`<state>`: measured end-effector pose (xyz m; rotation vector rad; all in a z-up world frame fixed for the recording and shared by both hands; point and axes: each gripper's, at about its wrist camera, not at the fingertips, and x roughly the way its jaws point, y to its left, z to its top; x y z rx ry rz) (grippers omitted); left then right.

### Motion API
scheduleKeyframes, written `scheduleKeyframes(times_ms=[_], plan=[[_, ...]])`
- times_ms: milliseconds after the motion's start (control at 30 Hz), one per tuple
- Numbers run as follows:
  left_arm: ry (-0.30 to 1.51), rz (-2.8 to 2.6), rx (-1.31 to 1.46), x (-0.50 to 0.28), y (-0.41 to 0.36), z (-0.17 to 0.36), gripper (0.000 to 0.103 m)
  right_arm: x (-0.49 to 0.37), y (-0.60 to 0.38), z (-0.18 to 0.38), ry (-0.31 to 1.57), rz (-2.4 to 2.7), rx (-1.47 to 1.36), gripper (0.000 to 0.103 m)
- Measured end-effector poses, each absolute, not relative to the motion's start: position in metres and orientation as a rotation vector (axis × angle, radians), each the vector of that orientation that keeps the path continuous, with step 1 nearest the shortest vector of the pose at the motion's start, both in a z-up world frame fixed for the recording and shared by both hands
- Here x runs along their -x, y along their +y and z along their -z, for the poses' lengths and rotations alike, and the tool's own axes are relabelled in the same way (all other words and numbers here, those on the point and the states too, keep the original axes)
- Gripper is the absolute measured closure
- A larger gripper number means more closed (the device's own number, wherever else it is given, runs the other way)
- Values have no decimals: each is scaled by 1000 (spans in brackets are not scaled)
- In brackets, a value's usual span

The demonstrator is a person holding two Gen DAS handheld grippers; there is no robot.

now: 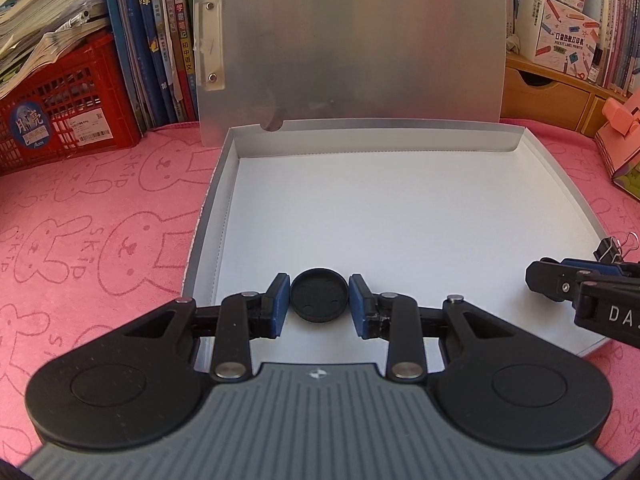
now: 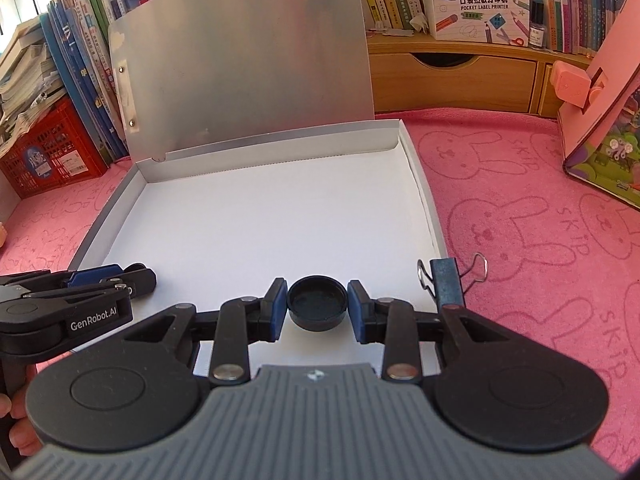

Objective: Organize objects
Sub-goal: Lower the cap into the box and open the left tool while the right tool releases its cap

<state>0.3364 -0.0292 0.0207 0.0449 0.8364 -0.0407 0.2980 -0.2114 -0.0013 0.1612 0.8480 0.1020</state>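
Pink bunny-print cloth covers the surface [image 1: 100, 208], books [image 1: 160, 40] and a red crate [image 1: 68, 112] along the top left, a wooden drawer unit [image 2: 452, 80] at the top right. An open grey box [image 1: 208, 216] fills the centre of both views, its lid [image 1: 348, 40] standing up at the back and its white floor bare.

Left gripper [image 1: 319, 301] sits low centre of its view, fingers [image 1: 278, 304] clamped on a black disc [image 1: 318, 300] that hangs over the box's near left part. Right gripper [image 2: 317, 304] likewise holds a black cap [image 2: 317, 303], hollow side up, over the near right part. A binder clip [image 2: 450, 282] is clipped on the box's right wall, just beside the right gripper.

Risks, as judged:
- Both round pieces are held only at their edges; a tilt or loosening could let them pop out and roll.
- Released from a height, either may bounce or roll off toward the open near edge.
- The right gripper could knock the clip and shift the box.
- The grippers are near each other; crossing paths could collide.
- A bump on the back wall may drop the lid.
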Motion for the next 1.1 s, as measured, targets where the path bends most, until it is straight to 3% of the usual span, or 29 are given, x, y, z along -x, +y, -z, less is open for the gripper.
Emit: scheduleKeyframes(times_ms=[200, 333, 400, 467, 567, 1100], plan=[[827, 46, -57, -336, -31, -20, 66, -300, -212, 5, 860, -97, -151, 65], [826, 60, -59, -333, -31, -22, 64, -299, -211, 4, 852, -97, -152, 57], [816, 65, -59, -330, -32, -26, 59, -297, -211, 1, 843, -101, -157, 47], [796, 75, -64, -326, -33, -32, 46, -295, -211, -3, 837, -102, -156, 46], [758, 84, -81, -317, -36, -43, 37, -288, -212, -11, 816, -99, -146, 44], [619, 145, -64, -218, -27, -91, 23, -202, -226, -56, 682, -197, -143, 26]])
